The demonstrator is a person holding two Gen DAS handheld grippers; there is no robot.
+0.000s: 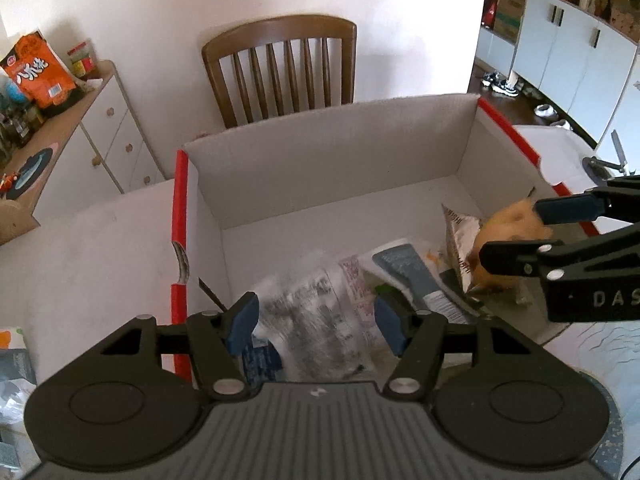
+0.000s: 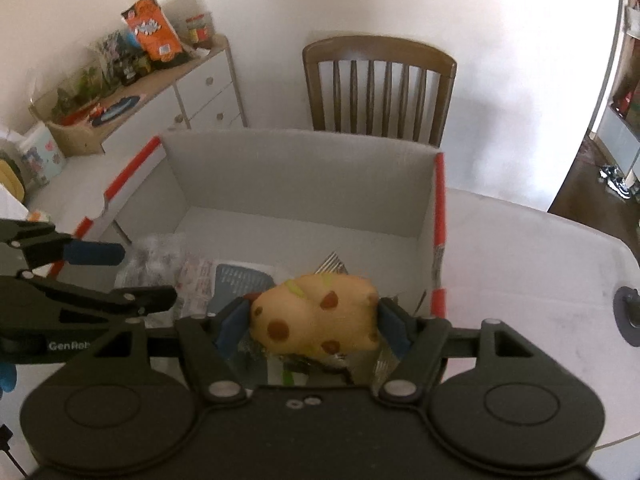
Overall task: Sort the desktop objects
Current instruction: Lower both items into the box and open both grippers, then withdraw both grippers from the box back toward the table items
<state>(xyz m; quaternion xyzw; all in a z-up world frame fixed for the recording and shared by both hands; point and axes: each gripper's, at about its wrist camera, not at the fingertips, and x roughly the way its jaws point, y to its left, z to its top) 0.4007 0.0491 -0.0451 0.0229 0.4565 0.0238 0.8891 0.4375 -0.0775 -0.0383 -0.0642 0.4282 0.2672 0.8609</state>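
Observation:
A white cardboard box [image 1: 320, 152] with red edges stands on the table; its far wall also shows in the right wrist view [image 2: 304, 176]. Inside lie a clear plastic bag [image 1: 312, 312], a grey-blue packet [image 1: 412, 272] and a foil snack bag [image 1: 460, 236]. My left gripper [image 1: 316, 320] is open and empty above the clear bag. My right gripper [image 2: 314, 320] is shut on a yellow plush toy [image 2: 316, 312] with brown spots, held over the box's right part. The toy [image 1: 508, 224] and right gripper [image 1: 516, 232] show at the right of the left wrist view.
A brown wooden chair [image 1: 284, 68] stands behind the box. A white cabinet [image 1: 104, 140] at the left carries an orange snack bag [image 1: 36, 68] and jars. Packets [image 1: 16, 364] lie on the table left of the box. A dark round fitting [image 2: 628, 312] sits at the table's right.

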